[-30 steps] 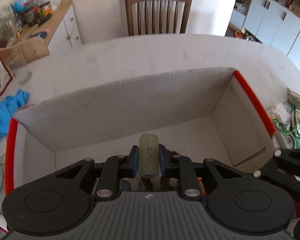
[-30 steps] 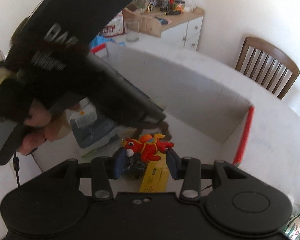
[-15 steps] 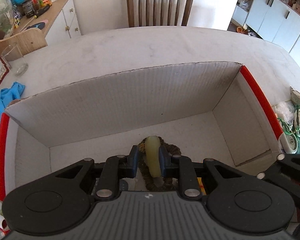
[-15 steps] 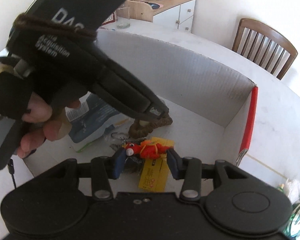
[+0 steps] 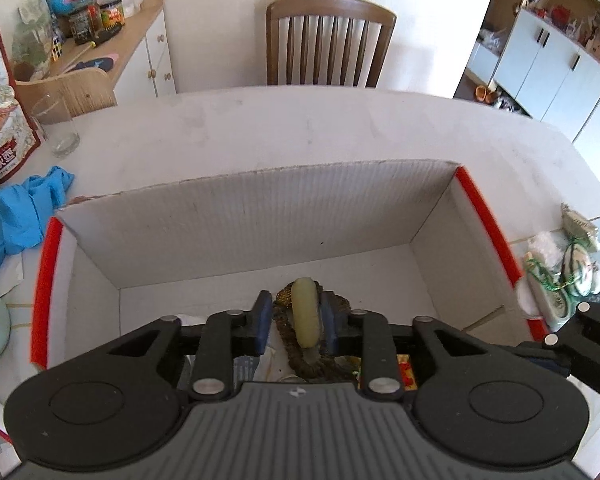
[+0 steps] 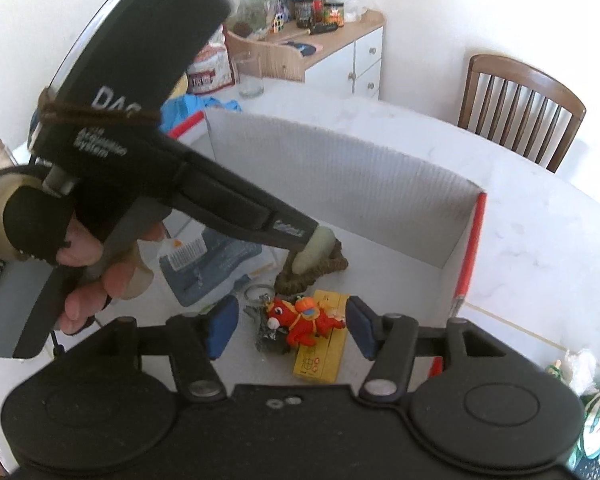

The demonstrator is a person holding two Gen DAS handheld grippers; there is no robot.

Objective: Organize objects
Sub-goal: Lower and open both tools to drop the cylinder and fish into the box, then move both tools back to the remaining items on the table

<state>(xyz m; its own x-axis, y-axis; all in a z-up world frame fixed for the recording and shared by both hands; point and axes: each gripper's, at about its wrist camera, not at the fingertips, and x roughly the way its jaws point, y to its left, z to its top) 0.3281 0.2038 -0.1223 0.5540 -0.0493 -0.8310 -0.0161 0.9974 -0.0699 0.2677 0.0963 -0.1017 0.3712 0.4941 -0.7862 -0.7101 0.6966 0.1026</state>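
Note:
A white cardboard box point(image 5: 260, 220) with red edges sits on the table. On its floor a pale yellowish cylinder point(image 5: 305, 312) rests on a brown woven coil point(image 5: 296, 354). My left gripper point(image 5: 295, 316) straddles the cylinder with its jaws opening; the left pad stands clear of it. In the right wrist view the cylinder point(image 6: 318, 250) lies at the tip of the left gripper point(image 6: 300, 236). My right gripper point(image 6: 290, 330) hangs over a red toy keychain point(image 6: 300, 320) lying on a yellow packet point(image 6: 320, 354). Its jaws are opening, well wide of the toy.
A blue pouch point(image 6: 204, 264) also lies in the box point(image 6: 340, 168). Left of the box are a blue cloth point(image 5: 20, 212), a glass point(image 5: 58, 128) and a snack bag point(image 5: 0, 100). Dishes point(image 5: 572, 276) sit at the right, and a chair point(image 5: 328, 44) stands behind the table.
The left gripper set the pale cylinder down on the brown coil and its jaws parted. The right gripper's jaws spread off the red toy, which now lies on the yellow packet.

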